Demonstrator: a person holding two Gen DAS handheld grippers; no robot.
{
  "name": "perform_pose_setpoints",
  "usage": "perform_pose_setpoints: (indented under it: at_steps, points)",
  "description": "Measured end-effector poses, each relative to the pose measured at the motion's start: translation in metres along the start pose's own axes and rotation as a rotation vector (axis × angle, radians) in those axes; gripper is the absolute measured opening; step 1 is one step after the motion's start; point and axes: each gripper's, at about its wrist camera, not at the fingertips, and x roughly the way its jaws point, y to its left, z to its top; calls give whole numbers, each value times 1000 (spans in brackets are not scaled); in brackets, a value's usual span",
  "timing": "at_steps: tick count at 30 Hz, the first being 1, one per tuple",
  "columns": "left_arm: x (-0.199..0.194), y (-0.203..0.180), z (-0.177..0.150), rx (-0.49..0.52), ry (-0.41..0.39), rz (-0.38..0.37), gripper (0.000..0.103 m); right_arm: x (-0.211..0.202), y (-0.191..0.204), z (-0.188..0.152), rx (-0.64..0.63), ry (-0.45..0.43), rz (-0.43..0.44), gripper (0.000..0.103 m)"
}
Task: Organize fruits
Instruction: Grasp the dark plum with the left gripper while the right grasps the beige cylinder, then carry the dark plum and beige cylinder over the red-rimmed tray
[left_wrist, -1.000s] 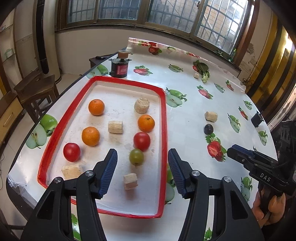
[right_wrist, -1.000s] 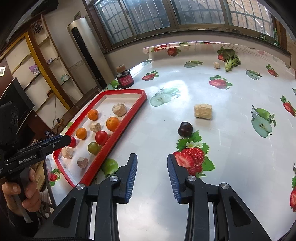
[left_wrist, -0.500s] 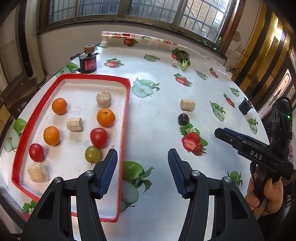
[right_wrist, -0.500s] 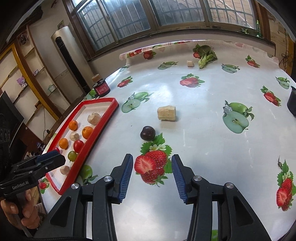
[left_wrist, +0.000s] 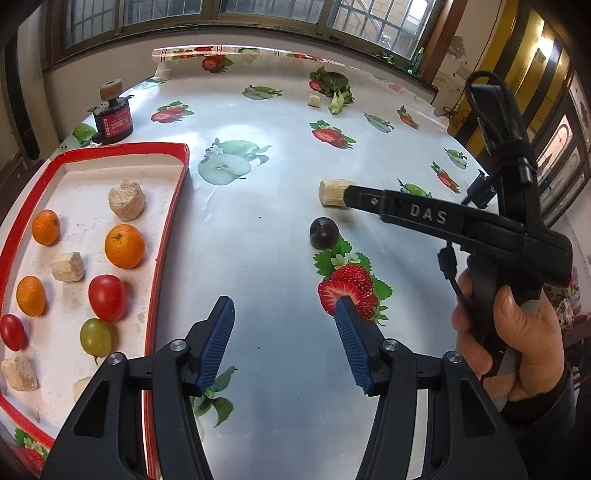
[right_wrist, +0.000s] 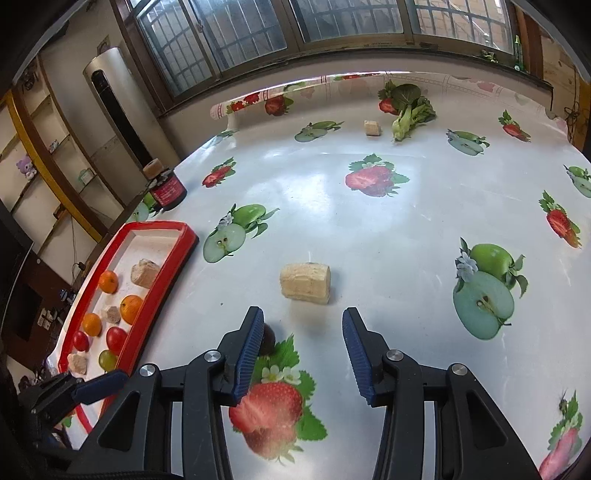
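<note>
A red-rimmed white tray (left_wrist: 173, 206) at the left holds oranges (left_wrist: 124, 246), red tomatoes (left_wrist: 107, 297), a green grape (left_wrist: 95, 337) and several beige chunks. A dark plum (left_wrist: 324, 232) lies on the fruit-print tablecloth, with a beige chunk (left_wrist: 332, 192) just beyond it. My left gripper (left_wrist: 284, 339) stands open and empty over bare cloth right of the tray. My right gripper (right_wrist: 303, 343) is open too, nothing between its pads. The beige chunk (right_wrist: 306, 282) lies just ahead of it. The plum (right_wrist: 268, 338) is half hidden behind its left finger.
A dark red-labelled jar (left_wrist: 112, 122) stands behind the tray. Far back lie a leafy vegetable (left_wrist: 338, 90) and a small beige chunk (left_wrist: 314, 99). A hand (left_wrist: 517, 332) holds the right gripper at the right. The table edge runs along the tray's left side.
Both grippers have swung right across the table, so the tray has slid to the left. The right gripper has come up to the beige chunk and plum, and its jaws stand wider than before.
</note>
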Motion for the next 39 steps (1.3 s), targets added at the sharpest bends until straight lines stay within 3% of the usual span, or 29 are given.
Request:
perform_pose_setpoints:
  at_steps: [7, 8, 14, 15, 16, 17, 18, 20, 27, 39]
  points:
    - [25, -8, 14, -15, 39, -20, 55, 44, 0, 21, 4, 49, 6, 46]
    - [29, -12, 18, -9, 40, -24, 55, 46, -1, 21, 1, 50, 3, 37]
    - [72, -33, 37, 23, 75, 6, 55, 3, -27, 14, 41, -47, -12, 38]
    - [74, -38, 39, 36, 51, 20, 55, -4, -34, 12, 56, -53, -8, 38]
    - [78, -41, 41, 51, 44, 41, 53, -10, -39, 10, 71, -60, -7, 38]
    - [80, -44, 43, 64, 36, 59, 41, -16, -44, 6, 82, -68, -9, 38]
    - [80, -45, 45, 69, 39, 52, 22, -21, -47, 4, 90, -73, -9, 38]
    - [79, -42, 46, 52, 55, 4, 22, -30, -52, 0, 109, -82, -2, 38]
    - [46, -29, 38, 32, -5, 56, 22, -52, -46, -17, 114, -102, 31, 38]
    - [-24, 4, 19, -26, -132, 122, 22, -63, 15, -46, 26, -86, 109, 38]
